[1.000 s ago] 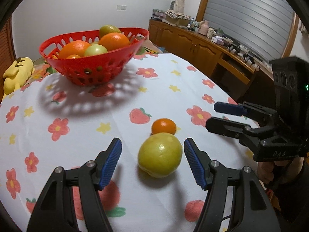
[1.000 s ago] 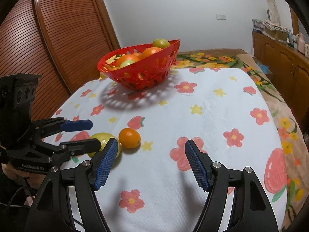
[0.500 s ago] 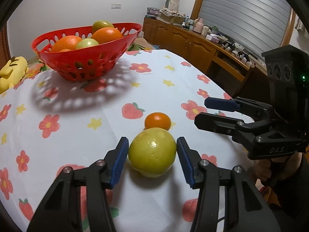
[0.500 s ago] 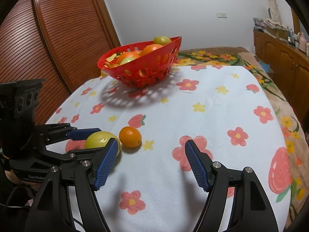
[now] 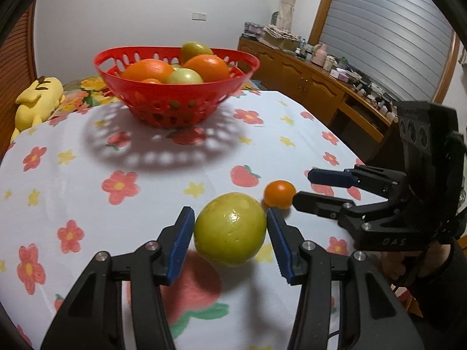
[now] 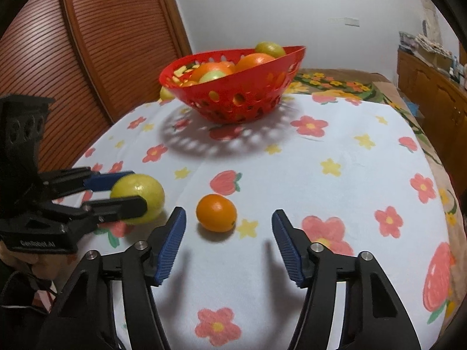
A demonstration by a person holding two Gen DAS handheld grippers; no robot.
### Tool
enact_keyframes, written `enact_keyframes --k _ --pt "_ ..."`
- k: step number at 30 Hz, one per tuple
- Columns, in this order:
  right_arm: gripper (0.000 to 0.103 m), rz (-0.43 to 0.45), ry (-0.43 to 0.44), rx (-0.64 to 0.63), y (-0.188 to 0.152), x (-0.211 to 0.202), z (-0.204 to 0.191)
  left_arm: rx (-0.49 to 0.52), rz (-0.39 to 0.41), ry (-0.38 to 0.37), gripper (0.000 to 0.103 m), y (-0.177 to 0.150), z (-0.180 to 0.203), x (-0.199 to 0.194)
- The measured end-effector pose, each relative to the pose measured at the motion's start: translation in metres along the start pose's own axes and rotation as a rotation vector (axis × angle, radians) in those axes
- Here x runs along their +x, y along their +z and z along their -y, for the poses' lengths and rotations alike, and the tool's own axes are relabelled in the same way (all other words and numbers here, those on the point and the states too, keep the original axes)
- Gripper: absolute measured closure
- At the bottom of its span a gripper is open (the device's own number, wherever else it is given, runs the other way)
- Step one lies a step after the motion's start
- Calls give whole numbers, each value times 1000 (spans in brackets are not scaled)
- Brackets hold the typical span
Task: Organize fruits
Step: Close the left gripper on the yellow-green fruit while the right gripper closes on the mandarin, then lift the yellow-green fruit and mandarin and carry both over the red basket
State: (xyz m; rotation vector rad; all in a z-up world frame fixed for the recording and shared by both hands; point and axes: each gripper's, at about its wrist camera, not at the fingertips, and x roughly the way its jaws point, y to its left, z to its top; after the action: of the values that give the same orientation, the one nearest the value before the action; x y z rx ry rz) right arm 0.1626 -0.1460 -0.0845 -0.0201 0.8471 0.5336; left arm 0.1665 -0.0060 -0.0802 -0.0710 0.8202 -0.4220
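Note:
My left gripper (image 5: 230, 233) is shut on a large yellow-green fruit (image 5: 230, 232), its blue pads pressed on both sides; the fruit is low over the flowered tablecloth. It also shows in the right wrist view (image 6: 138, 197), held in the left gripper (image 6: 122, 192). A small orange (image 6: 216, 212) lies on the cloth just ahead of my open, empty right gripper (image 6: 228, 227); it also shows in the left wrist view (image 5: 279, 194), beside the right gripper (image 5: 306, 188). A red basket (image 5: 178, 108) with several oranges and green fruits stands at the far side (image 6: 233, 99).
A yellow plush toy (image 5: 38, 99) lies off the table's far left. A wooden sideboard (image 5: 321, 87) with clutter runs along the right wall. A slatted wooden door (image 6: 87, 58) stands left. The table edge curves close on the right (image 6: 449, 233).
My left gripper closed on the yellow-green fruit and turned toward the basket. The right gripper moved closer to the small orange, still open.

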Motion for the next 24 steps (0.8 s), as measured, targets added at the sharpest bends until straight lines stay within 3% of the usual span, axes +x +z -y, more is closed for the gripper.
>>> enact_keyframes --k 6,15,19,24 --pt "54 -36 -6 -29 6 15 -7 -25 19 8 53 2 -10 -7" --pt "58 -69 -17 -50 8 26 -11 -48 42 14 53 2 -17 -14" --pt "69 -80 -4 -53 7 28 -11 -51 48 14 53 2 -17 -16" --pt "70 -83 -1 -66 8 29 -14 -53 50 15 53 2 -18 -17"
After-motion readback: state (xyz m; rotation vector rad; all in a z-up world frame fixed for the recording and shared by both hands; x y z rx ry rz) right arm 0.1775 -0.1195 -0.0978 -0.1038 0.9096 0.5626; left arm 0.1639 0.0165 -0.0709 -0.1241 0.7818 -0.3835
